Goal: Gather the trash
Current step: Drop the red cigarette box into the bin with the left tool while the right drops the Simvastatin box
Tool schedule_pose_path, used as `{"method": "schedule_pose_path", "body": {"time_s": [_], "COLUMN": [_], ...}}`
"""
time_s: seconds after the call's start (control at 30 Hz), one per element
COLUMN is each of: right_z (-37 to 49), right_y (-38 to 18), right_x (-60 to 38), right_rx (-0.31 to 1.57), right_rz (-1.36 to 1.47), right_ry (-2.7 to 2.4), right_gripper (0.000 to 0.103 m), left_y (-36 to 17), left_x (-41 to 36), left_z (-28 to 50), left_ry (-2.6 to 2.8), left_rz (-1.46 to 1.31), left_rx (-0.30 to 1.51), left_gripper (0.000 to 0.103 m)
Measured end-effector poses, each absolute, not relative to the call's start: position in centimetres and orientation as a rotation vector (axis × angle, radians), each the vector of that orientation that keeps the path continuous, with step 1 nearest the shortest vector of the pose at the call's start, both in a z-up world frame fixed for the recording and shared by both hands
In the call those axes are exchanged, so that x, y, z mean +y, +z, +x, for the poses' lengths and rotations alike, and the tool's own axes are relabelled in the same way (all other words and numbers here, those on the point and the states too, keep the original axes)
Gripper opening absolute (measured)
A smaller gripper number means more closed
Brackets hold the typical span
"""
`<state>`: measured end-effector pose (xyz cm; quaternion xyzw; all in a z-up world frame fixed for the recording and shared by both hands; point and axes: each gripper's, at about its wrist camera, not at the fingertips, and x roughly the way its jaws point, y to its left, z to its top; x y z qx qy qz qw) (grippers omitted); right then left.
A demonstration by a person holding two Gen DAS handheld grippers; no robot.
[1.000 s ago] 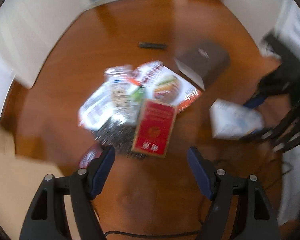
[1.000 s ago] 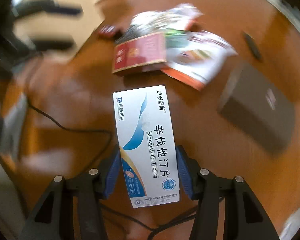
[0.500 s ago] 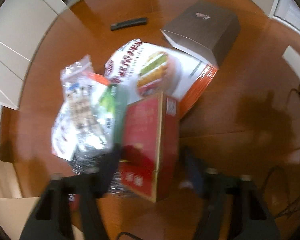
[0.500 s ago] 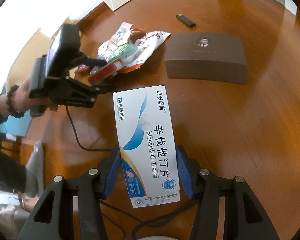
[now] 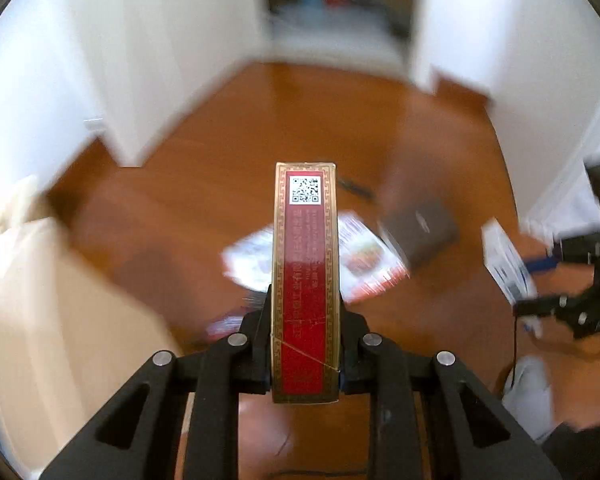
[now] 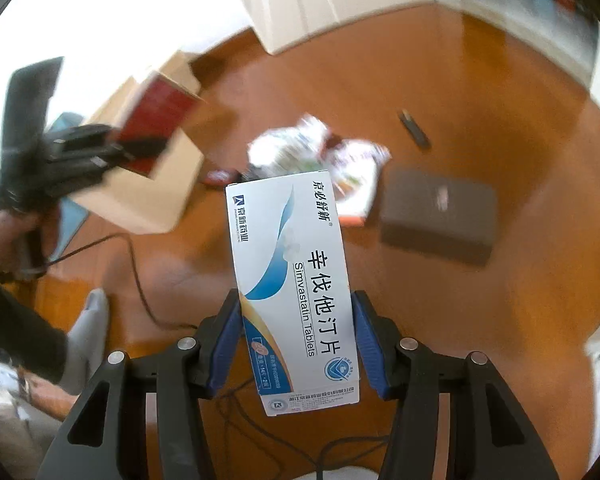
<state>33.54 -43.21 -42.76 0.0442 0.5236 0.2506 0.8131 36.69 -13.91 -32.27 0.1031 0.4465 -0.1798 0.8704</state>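
Red box [image 5: 304, 280] now lifted, left gripper [image 5: 304, 344] clamped; right gripper [image 6: 295, 344] clasping the pill box [image 6: 291, 280], apparently.

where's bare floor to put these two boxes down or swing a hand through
Bare wood floor lies beyond the wrapper pile, around the small dark stick, and right of the dark grey box. A smaller bare patch sits between the cardboard box and the pile. It is crowded where wrappers meet the grey box, and a cable crosses the near left floor.

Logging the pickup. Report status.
Left gripper shut on red cardboard box. Right gripper shut on white-blue tablet box. Wrappers remain on wooden floor.
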Motion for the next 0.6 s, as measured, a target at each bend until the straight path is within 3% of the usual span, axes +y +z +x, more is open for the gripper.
{"method": "schedule_pose_path", "body": {"time_s": [0.17, 0.37, 0.47, 0.53, 0.6], "right_z": [33.7, 34.6, 35.2, 35.7, 36.5], "right_y": [-33.9, -25.8, -23.3, -22.1, -20.9], "right_x": [-39.5, -32.7, -29.2, -26.9, -24.5], "right_rx": [1.054, 1.028, 1.059, 1.080, 1.087], "right_rz": [0.043, 0.002, 0.004, -0.018, -0.032], "right_ry": [0.600, 0.714, 0.769, 0.784, 0.795], "right_gripper": [0.056, 0.056, 0.056, 0.056, 0.056], "left_y": [-24.3, -26.2, -27.1, -26.9, -25.9], "left_x": [-2.2, 5.2, 6.5, 7.9, 9.8], "left_z": [36.0, 38.3, 38.6, 38.6, 37.7], "left_ry": [-0.114, -0.031, -0.013, 0.014, 0.028], "left_rz": [0.061, -0.027, -0.069, -0.112, -0.177], "left_rx": [0.833, 0.910, 0.971, 0.953, 0.924], "left_gripper": [0.021, 0.023, 0.038, 0.064, 0.066]}}
